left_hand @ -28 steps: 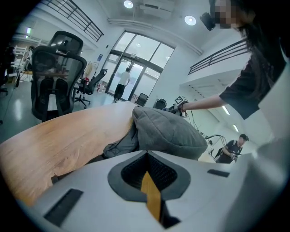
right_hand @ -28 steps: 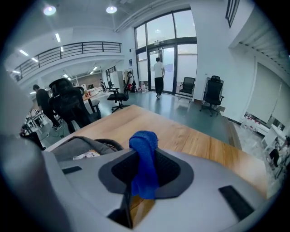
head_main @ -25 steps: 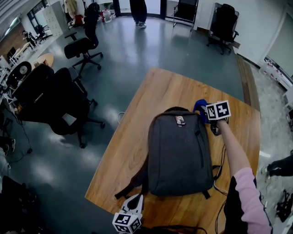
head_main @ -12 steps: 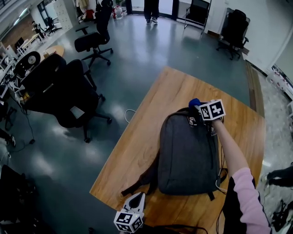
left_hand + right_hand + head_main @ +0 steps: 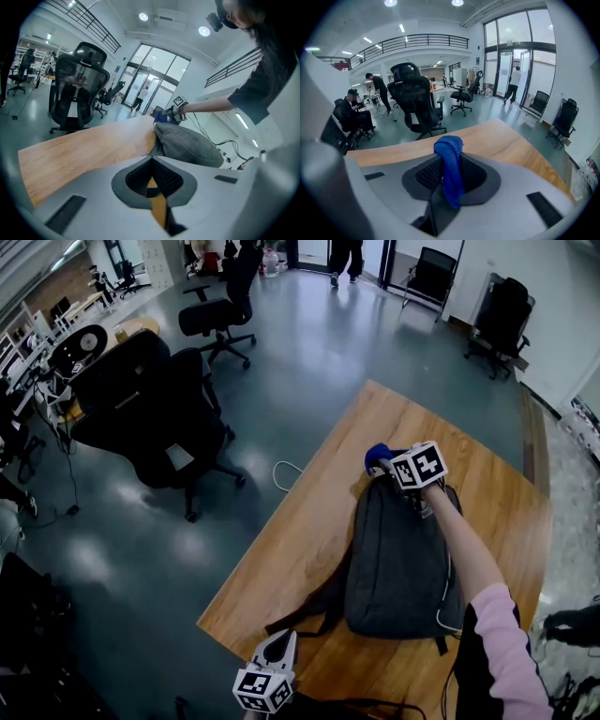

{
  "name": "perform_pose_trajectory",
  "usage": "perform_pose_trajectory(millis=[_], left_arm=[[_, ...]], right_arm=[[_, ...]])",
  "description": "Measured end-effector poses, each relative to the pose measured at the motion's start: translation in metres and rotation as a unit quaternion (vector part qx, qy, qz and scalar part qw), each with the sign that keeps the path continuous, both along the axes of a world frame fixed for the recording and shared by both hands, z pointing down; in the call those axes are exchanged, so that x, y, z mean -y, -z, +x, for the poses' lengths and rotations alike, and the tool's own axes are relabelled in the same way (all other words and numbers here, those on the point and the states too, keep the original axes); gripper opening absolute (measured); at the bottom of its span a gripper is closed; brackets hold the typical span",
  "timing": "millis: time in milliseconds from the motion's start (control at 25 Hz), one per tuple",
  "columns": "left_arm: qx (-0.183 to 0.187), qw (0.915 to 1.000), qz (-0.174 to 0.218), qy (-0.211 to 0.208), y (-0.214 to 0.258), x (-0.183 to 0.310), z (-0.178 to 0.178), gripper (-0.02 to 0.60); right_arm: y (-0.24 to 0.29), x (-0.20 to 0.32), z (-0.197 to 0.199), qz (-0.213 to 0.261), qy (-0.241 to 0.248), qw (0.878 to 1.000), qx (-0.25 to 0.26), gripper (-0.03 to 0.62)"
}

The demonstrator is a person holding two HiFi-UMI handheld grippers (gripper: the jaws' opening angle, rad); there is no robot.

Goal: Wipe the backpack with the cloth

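The right tool is clamped on a blue cloth, which sticks up in a fold from between the jaws and hangs down over them. In the head view this tool sits at the top end of the grey backpack, on the side facing the tabletop's left edge, with the cloth at the bag's upper rim (whether it presses on the fabric I cannot tell). The arm behind it, in a pink sleeve, stretches along the backpack's right side.

The backpack lies flat on the wooden tabletop, in its right half. Its top points toward the far corner and its base toward the near edge. A black strap trails from its lower left side toward the near left corner.

The left tool has its jaws together with nothing between them. It is held at the near edge of the tabletop, well apart from the backpack's base, and points along the wood toward the bag.

Beyond the tabletop's left edge, black office chairs stand on the glossy floor.
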State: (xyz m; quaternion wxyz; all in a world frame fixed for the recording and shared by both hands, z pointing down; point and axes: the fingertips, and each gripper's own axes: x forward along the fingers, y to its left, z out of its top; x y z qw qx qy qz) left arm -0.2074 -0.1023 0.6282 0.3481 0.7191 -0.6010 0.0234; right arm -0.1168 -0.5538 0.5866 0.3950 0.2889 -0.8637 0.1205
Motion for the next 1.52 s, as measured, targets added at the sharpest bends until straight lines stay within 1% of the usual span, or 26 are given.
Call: perform_pose_trajectory(millis=[120,280,400,480,600,680,880,1000,1200,1440,1520], left_arm=[[-0.001,0.9999,0.002,0.016,0.0,-0.005,-0.014,-0.002],[0.0,0.9995,0.005,0.03,0.0,-0.011,-0.024,-0.002],[-0.001,0.9994,0.008,0.033,0.001,-0.014,-0.027,-0.002],[-0.002,0.9994,0.01,0.032,0.001,-0.014,-0.025,-0.002],[-0.002,0.9996,0.016,0.024,0.003,-0.012,-0.018,-0.002],[-0.003,0.9996,0.023,0.019,0.007,-0.012,-0.013,-0.002],[-0.002,0.9993,0.037,0.009,0.018,-0.015,-0.001,-0.002],[0.003,0.9991,0.042,0.007,0.024,-0.023,0.002,-0.002],[0.012,0.9988,0.045,0.017,0.033,-0.038,-0.001,-0.002],[0.026,0.998,0.05,0.031,0.041,-0.052,-0.005,-0.002],[0.03,0.9975,0.054,0.034,0.046,-0.055,-0.007,-0.002]], right_arm=[[-0.002,-0.005,-0.019,-0.004,0.011,1.0,-0.01,0.086],[-0.006,-0.015,-0.026,-0.011,0.014,1.0,-0.016,0.086],[-0.006,-0.036,-0.033,-0.019,0.037,0.999,-0.021,0.086],[-0.008,-0.054,-0.038,-0.024,0.064,0.997,-0.036,0.086],[-0.012,-0.085,-0.037,-0.017,0.119,0.99,-0.079,0.086],[-0.01,-0.108,-0.038,-0.011,0.153,0.983,-0.096,0.086],[-0.005,-0.17,-0.039,-0.021,0.207,0.974,-0.092,0.086],[-0.001,-0.203,-0.039,-0.013,0.23,0.969,-0.088,0.086],[0.009,-0.255,-0.038,0.005,0.272,0.958,-0.088,0.086],[0.016,-0.321,-0.03,0.026,0.32,0.941,-0.108,0.086],[0.02,-0.343,-0.03,0.027,0.33,0.938,-0.102,0.086]])
